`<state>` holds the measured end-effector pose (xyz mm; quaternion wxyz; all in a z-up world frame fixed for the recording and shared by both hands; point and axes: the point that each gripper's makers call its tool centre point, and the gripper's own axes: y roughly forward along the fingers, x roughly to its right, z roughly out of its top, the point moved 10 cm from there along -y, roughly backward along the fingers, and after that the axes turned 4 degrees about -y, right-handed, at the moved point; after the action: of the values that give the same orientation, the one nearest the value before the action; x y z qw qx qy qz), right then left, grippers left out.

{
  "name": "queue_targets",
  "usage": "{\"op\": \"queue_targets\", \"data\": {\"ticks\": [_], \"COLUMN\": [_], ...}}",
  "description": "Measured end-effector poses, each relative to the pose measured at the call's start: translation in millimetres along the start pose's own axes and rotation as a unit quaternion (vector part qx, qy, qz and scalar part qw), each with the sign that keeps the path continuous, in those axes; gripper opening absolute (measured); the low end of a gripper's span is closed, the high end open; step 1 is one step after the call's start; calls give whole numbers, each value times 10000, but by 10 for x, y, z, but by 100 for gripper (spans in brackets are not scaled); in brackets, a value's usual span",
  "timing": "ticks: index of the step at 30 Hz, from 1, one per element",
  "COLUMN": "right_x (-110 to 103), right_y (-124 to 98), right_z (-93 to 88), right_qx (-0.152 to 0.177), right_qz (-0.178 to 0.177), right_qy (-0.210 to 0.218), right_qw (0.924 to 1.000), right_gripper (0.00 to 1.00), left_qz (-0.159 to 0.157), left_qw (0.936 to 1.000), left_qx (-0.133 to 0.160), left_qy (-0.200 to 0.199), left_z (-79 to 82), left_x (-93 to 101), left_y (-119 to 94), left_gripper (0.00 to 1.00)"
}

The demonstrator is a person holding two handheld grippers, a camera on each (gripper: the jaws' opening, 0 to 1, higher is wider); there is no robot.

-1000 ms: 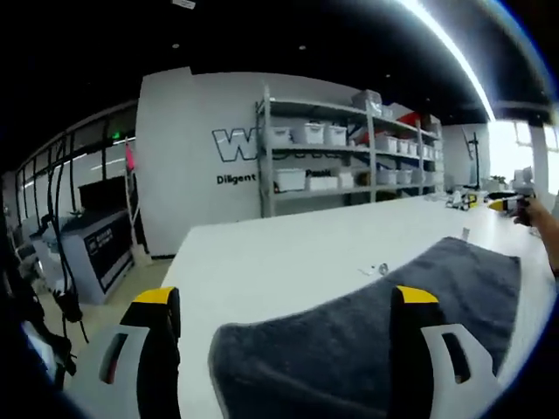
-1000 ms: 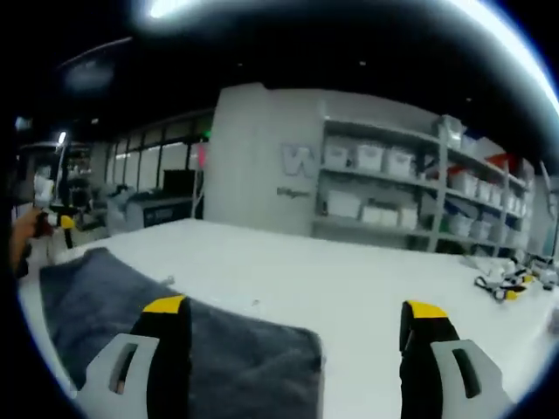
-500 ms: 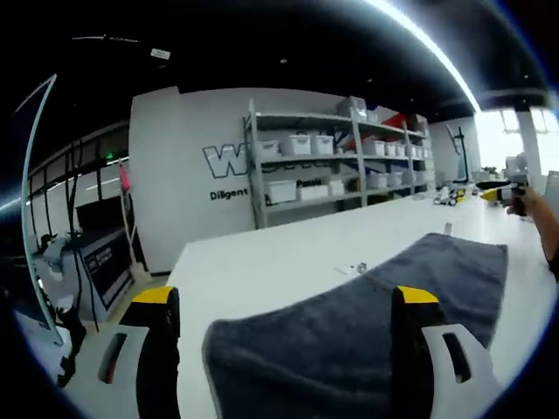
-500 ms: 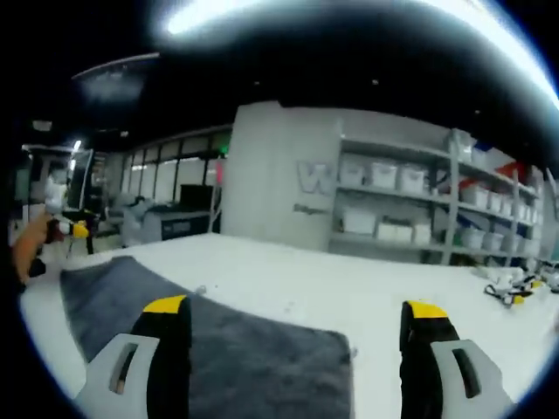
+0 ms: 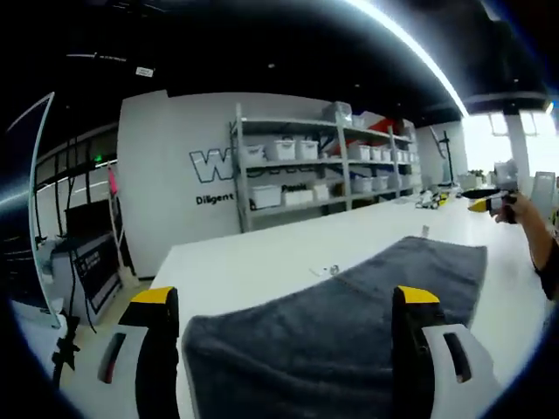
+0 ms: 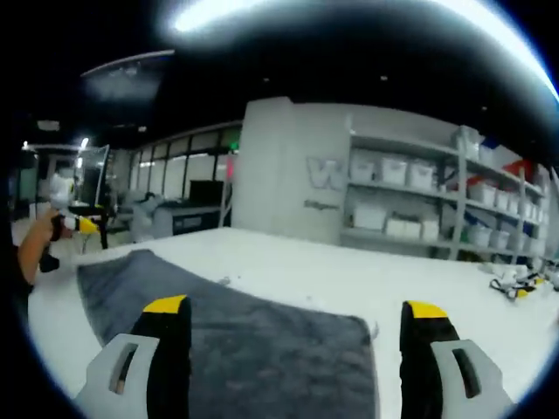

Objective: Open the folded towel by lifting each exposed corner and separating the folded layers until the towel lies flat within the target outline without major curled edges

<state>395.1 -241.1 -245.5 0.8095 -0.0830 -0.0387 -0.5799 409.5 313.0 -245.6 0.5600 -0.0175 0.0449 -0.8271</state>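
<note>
On the white worktop, grey towel spread from 6 to 3 o'clock ahead of left claw; right claw likewise, both agape, empty. Probably soft, limp, light: best pinched at an exposed corner.

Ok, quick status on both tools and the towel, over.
Left tool open, empty. Right tool open, empty. Grey towel on white table, not gripped. Small pale object beside towel's far edge.

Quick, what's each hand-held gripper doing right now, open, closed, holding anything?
Left hand-held gripper: open, holding nothing, over the towel.
Right hand-held gripper: open, holding nothing.
</note>
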Motion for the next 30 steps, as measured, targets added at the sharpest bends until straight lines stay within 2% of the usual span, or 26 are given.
{"op": "queue_targets", "data": {"ticks": [3, 6, 10, 12, 15, 18, 21, 24, 30], "right_x": [-102, -196, -275, -277, -270, -293, -319, -352, -372], "right_y": [-100, -168, -233, -232, -181, -94, -7, 106, 139], "right_z": [33, 38, 30, 20, -38, -111, -154, -256, -400], "right_qx": [98, 177, 115, 155, 121, 42, 112, 21, -213], "right_qz": [-34, -33, -97, -151, -129, 48, 187, 507, 510], "right_qy": [-60, -327, -441, -460, -420, -281, -282, -131, -376], "right_qw": [9999, 9993, 9989, 9987, 9990, 9996, 9994, 9986, 9978], "right_gripper": [100, 100, 100, 100, 100, 100, 100, 100, 100], "left_qz": [6, 7, -36, -6, 93, -76, -125, -278, -146], "left_qw": [9999, 9997, 9994, 9985, 9992, 9991, 9994, 9989, 9998], "left_qx": [170, 255, 327, 528, 361, 393, 318, 290, 43], "left_qy": [-29, 45, 111, 167, 111, -117, -106, -223, -109], "left_z": [66, 68, 38, 16, -88, -162, -267, -333, -489], "left_x": [99, 210, 342, 360, 331, 339, 328, 333, 253], "left_y": [-135, -250, -333, -317, -258, -218, -153, -112, -58], "left_gripper": [99, 99, 100, 99, 99, 99, 99, 99, 99]}}
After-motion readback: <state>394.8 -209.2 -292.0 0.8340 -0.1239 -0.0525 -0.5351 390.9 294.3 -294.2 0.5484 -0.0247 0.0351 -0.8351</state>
